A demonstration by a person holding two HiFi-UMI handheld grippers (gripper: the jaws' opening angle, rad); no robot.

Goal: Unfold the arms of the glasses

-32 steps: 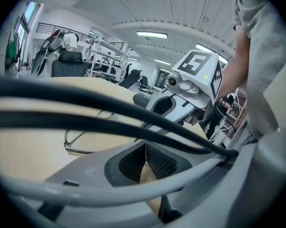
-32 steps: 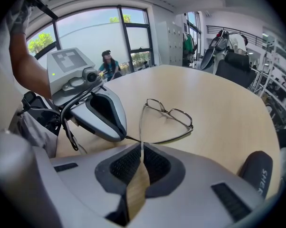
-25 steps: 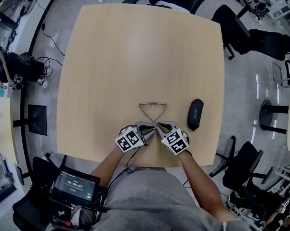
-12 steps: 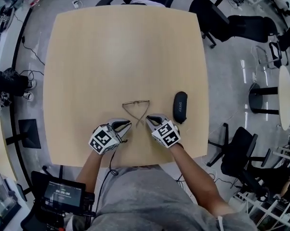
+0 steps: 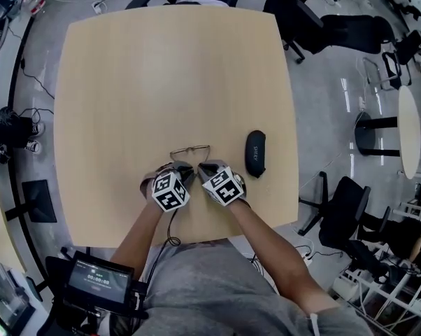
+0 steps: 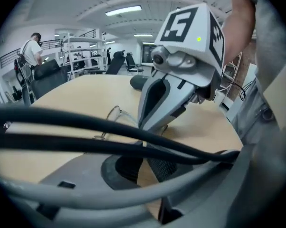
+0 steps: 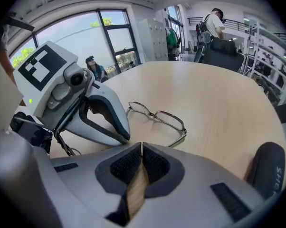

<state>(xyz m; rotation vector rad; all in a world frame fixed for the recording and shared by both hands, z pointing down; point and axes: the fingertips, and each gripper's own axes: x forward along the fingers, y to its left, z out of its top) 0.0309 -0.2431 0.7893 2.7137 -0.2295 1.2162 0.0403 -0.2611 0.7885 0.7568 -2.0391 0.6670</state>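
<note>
Thin metal-framed glasses lie on the wooden table, lenses away from me. My left gripper and right gripper sit side by side just in front of them, tips almost touching. In the right gripper view the glasses are close ahead. Their near arm runs back under my shut right gripper, with nothing showing between its pads. The left gripper is at the left of that view. In the left gripper view black cables cross the shut left gripper, and the glasses show partly behind the right gripper.
A black glasses case lies on the table right of the glasses and shows again as the case at the right gripper view's right edge. Office chairs stand around the table. People and racks are far behind.
Both grippers have drawn closer together and nearer the glasses' front. The V of the two arms seen earlier is now hidden under the grippers.
</note>
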